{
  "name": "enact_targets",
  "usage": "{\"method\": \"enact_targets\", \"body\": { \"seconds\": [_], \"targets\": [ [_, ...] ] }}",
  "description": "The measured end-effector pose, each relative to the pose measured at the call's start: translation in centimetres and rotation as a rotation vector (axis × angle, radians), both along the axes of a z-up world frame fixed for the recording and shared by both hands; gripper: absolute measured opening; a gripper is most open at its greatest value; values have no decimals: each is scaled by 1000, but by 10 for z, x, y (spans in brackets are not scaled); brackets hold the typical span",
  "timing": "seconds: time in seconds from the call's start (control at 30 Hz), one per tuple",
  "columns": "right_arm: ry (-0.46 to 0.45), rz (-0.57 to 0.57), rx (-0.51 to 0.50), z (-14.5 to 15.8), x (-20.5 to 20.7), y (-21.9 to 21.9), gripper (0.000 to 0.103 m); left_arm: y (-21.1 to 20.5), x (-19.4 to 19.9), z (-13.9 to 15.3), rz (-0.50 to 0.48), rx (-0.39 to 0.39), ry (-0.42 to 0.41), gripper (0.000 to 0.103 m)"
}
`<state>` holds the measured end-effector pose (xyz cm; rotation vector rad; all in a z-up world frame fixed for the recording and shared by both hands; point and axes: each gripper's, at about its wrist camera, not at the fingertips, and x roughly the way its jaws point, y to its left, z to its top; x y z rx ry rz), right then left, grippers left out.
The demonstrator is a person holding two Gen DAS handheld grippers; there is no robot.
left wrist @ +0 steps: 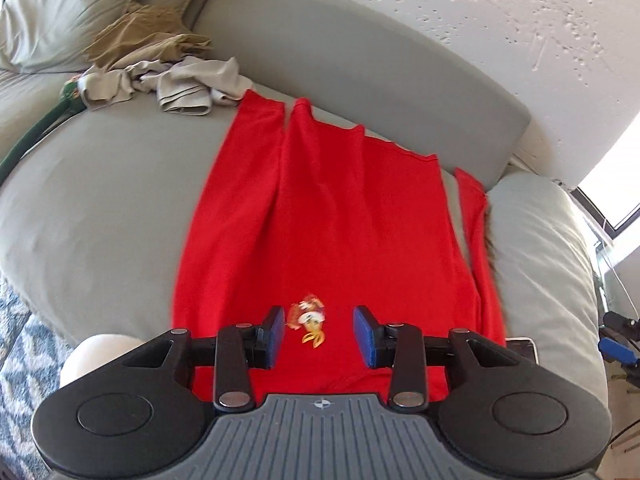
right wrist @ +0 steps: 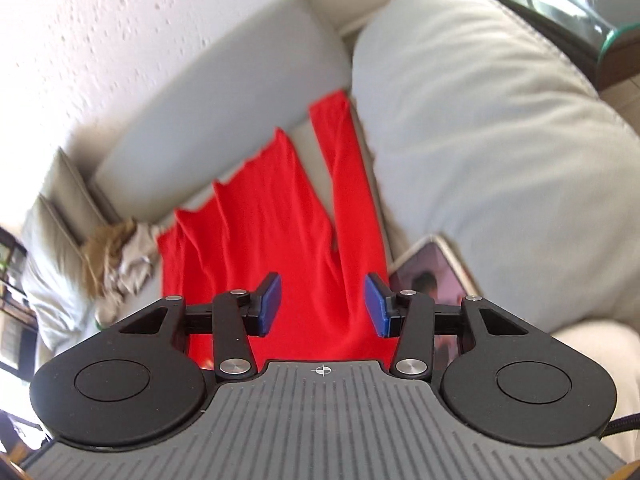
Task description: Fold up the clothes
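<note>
A red shirt lies spread flat on the grey sofa seat, its small cartoon print near the front edge. My left gripper is open and empty, hovering just above the print at the shirt's near end. My right gripper is open and empty above the same red shirt, near its right side, where a long sleeve runs back toward the armrest.
A pile of beige and tan clothes lies at the seat's back left, also in the right wrist view. A phone or tablet lies right of the shirt against the armrest cushion. A patterned rug lies below left.
</note>
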<state>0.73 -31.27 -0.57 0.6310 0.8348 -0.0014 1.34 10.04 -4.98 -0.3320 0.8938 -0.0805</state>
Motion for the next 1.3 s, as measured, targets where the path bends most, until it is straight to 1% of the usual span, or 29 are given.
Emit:
{"method": "enact_targets", "body": {
  "seconds": [0.07, 0.17, 0.3, 0.37, 0.43, 0.5, 0.53, 0.57, 0.63, 0.67, 0.73, 0.8, 0.83, 0.87, 0.9, 0.97, 1.03, 1.07, 1.1, 1.13, 1.17, 1.23, 1.27, 1.3],
  "targets": [
    [-20, -6, -7, 10, 14, -9, 48, -13, 13, 2, -33, -4, -2, 36],
    [-70, -4, 0, 27, 37, -20, 48, -36, 28, 15, -91, 3, -27, 36],
    [-200, -19, 27, 53, 70, -35, 49, -75, 61, 46, -169, 19, -100, 37],
    [-269, -34, 35, 66, 86, -45, 53, -99, 82, 60, -206, 43, -148, 37],
    [-337, -47, 32, 73, 108, -56, 53, -127, 105, 70, -254, 65, -202, 40],
    [-365, -43, 6, 76, 136, -68, 54, -159, 138, 69, -317, 74, -230, 41],
    [-368, -41, -11, 73, 152, -74, 58, -177, 155, 66, -347, 76, -231, 41],
    [-367, -41, -24, 67, 168, -81, 65, -193, 174, 60, -372, 75, -217, 41],
    [-362, -40, -28, 49, 195, -92, 67, -229, 212, 42, -425, 84, -193, 41],
    [-362, -37, -7, 35, 206, -99, 67, -246, 231, 31, -448, 96, -179, 41],
    [-341, -58, 33, -1, 222, -113, 67, -276, 266, 6, -457, 118, -142, 41],
    [-284, -92, 40, -37, 232, -125, 67, -303, 295, -19, -464, 149, -116, 41],
    [-252, -108, 38, -51, 235, -132, 67, -318, 308, -33, -474, 177, -105, 43],
    [-221, -125, 39, -63, 236, -139, 67, -331, 319, -45, -483, 215, -97, 44],
    [-189, -144, 46, -73, 237, -147, 67, -345, 329, -58, -491, 271, -91, 47],
    [-142, -179, 53, -80, 240, -162, 67, -369, 342, -83, -516, 403, -91, 48],
    [-136, -188, 35, -82, 243, -170, 67, -396, 350, -107, -571, 549, -103, 50],
    [-131, -188, 31, -84, 244, -172, 67, -407, 353, -117, -595, 605, -109, 50],
    [-123, -182, 37, -87, 246, -174, 67, -417, 356, -125, -602, 656, -117, 51],
    [-111, -169, 57, -91, 248, -175, 67, -424, 358, -133, -590, 701, -126, 55],
    [-101, -156, 77, -94, 249, -173, 67, -431, 362, -140, -569, 738, -132, 55],
    [-95, -137, 88, -98, 250, -169, 67, -438, 371, -147, -527, 771, -139, 62],
    [-95, -126, 79, -97, 250, -166, 67, -442, 374, -149, -520, 783, -142, 63],
    [-94, -115, 69, -97, 250, -163, 67, -445, 375, -151, -524, 795, -142, 62]
  ]
}}
